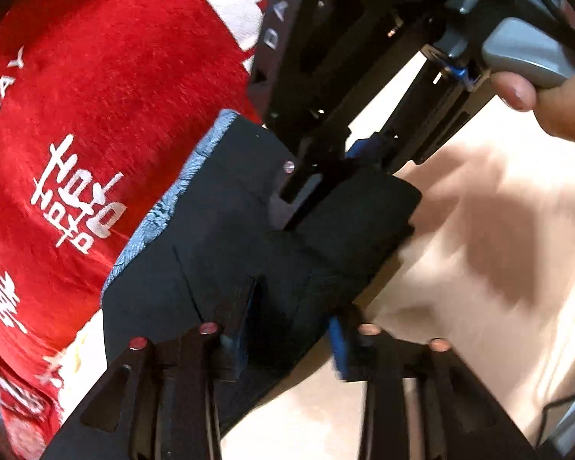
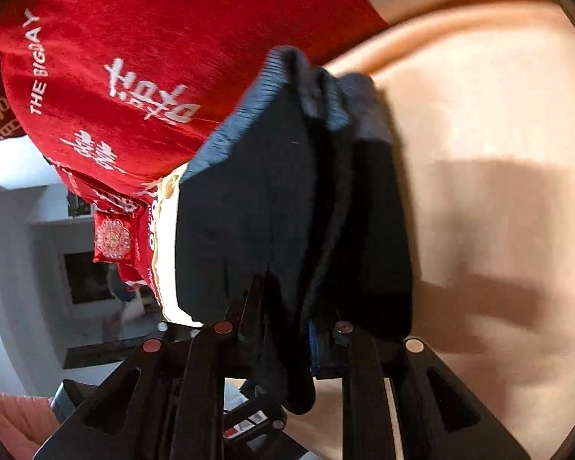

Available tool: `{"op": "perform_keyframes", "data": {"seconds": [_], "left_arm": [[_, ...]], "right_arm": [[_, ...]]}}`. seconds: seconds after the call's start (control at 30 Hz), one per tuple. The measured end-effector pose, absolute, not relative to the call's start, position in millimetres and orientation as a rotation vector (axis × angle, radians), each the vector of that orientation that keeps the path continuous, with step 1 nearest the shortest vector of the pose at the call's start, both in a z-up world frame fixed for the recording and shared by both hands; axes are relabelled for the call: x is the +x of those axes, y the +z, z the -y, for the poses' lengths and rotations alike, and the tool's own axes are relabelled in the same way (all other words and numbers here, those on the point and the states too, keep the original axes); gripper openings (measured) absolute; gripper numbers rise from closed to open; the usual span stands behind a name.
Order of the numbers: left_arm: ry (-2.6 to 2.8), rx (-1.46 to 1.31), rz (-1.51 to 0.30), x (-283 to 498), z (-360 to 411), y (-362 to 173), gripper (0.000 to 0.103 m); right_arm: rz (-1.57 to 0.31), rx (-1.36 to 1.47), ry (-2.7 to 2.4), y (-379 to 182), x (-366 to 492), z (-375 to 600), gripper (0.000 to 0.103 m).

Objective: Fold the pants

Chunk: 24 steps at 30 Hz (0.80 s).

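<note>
Both grippers' jaws (image 1: 287, 341) (image 2: 285, 329) tight on folded dark pants (image 1: 226, 230) (image 2: 249, 207)

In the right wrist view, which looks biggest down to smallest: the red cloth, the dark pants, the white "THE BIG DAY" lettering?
1. Red cloth and dark pants: alike in spread, and the pants sit nearer the camera, so unranked.
2. "THE BIG DAY" lettering: clearly smallest.
</note>
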<state>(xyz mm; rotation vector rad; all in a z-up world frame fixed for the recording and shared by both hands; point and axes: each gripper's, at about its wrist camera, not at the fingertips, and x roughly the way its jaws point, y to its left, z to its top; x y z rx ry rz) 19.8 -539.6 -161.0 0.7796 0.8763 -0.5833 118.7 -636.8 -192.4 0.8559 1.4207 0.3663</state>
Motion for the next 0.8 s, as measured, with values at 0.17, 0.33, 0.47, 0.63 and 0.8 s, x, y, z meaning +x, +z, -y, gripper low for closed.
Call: {"op": "perform_keyframes", "data": {"seconds": [0.17,0.33,0.47,0.63,0.8], "left_arm": [[-0.590,0.738,-0.932,22,519,-148,0.064],[-0.557,0.605,-1.052,43,487,-129,0.064],[-0.464,0.530,-1.100,68,457,-124,0.064],[-0.343,0.438,-1.171,106,417,-126,0.064],[-0.257,0.369,-1.225,127,385,-131,0.064]], "right_arm": [[-1.405,0.864,0.349,-199,114,642,0.020],[-1.425,0.669,0.279,-180,115,627,0.025],[-1.443,0.455,0.183,-161,112,611,0.028],[-1.461,0.384,0.087,-156,103,607,0.030],[-1.468,0.304,-0.041,-145,94,604,0.031]]}}
